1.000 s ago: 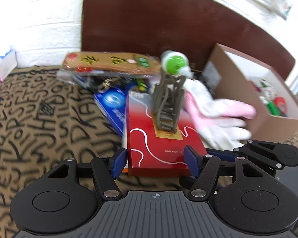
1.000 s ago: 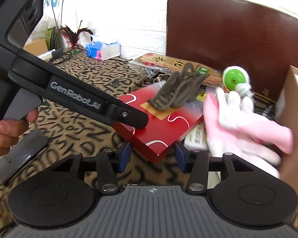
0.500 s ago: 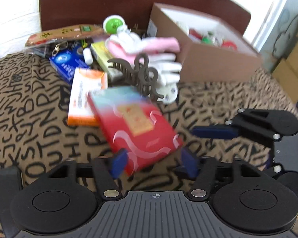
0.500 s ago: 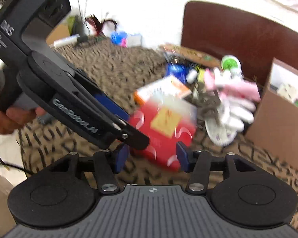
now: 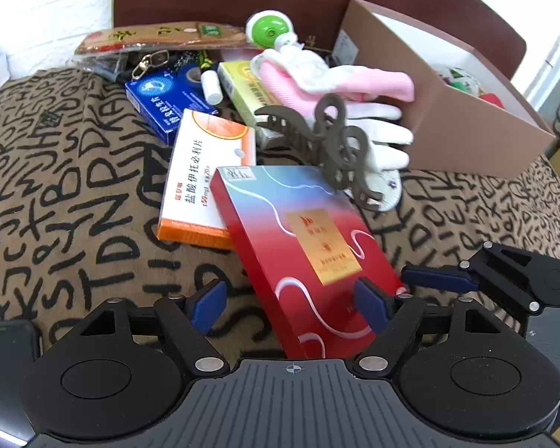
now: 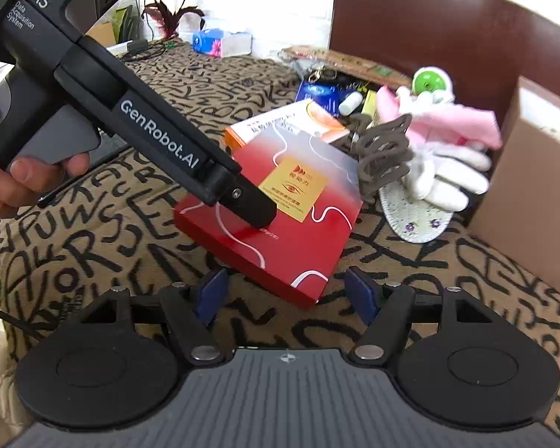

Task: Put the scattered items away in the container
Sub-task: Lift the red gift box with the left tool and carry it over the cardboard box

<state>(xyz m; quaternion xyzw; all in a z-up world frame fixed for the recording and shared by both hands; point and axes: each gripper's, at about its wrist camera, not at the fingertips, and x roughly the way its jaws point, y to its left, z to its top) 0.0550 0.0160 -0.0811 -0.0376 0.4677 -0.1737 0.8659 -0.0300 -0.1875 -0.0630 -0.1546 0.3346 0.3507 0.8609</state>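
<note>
A red box (image 5: 302, 250) with white swirls lies tilted on the patterned cloth, its far end resting on an orange-and-white medicine box (image 5: 205, 175). A brown hair claw (image 5: 332, 145) leans at its far corner. My left gripper (image 5: 291, 304) is open, its near end of the red box between the pads without a grip. My right gripper (image 6: 285, 291) is open just short of the red box (image 6: 280, 209). The cardboard container (image 5: 448, 93) stands at the right, with items inside.
Behind lie a blue box (image 5: 164, 100), a yellow-green box (image 5: 246, 89), pink-and-white gloves (image 5: 347, 89), a green-and-white round item (image 5: 270, 31), a long brown packet (image 5: 160, 37), and a white insole (image 6: 414, 212). A brown chair back (image 6: 448, 30) stands behind. A tissue box (image 6: 220, 43) sits far left.
The red box was dragged back from the pile toward me, and the hair claw slid off its top to its far corner. Both grippers pulled back and opened wider.
</note>
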